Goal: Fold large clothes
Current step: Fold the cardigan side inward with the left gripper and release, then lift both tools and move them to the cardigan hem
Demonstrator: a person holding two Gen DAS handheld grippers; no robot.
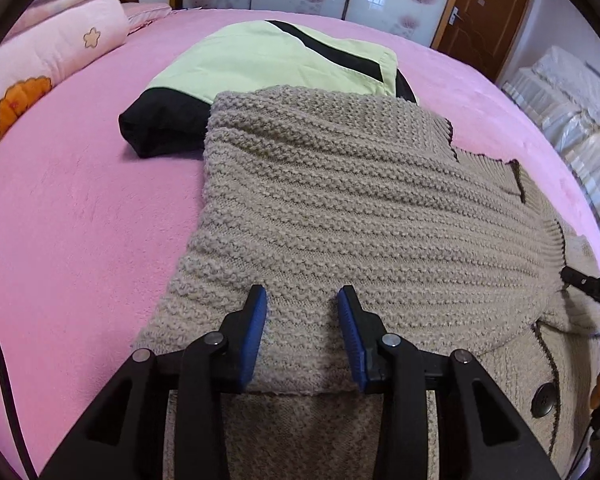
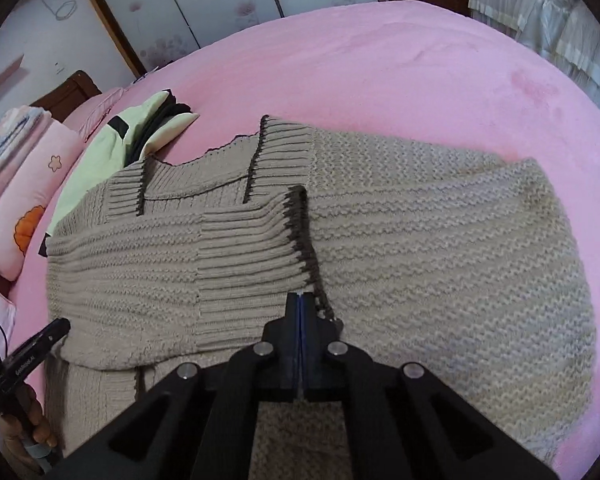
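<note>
A beige chunky-knit cardigan (image 1: 360, 208) with dark brown trim lies on the pink bed (image 1: 72, 208), one sleeve folded across its body. My left gripper (image 1: 302, 304) is open, its blue pads (image 1: 256, 328) resting on the folded sleeve near its front edge, with flat knit between them. In the right wrist view the ribbed cuff (image 2: 256, 248) of that sleeve lies across the cardigan (image 2: 440, 264). My right gripper (image 2: 301, 300) is shut at the cuff's dark edge, and I see no fabric between its pads. Each gripper shows at the edge of the other's view: right gripper (image 1: 584, 282), left gripper (image 2: 46, 336).
A folded pale-green and black jacket (image 1: 268, 56) lies just beyond the cardigan, touching its far edge. Pink quilts with flower prints (image 1: 48, 56) are stacked at the left. Bare pink bedding (image 2: 420, 80) stretches behind. A wardrobe and a brown door (image 1: 484, 12) stand at the back.
</note>
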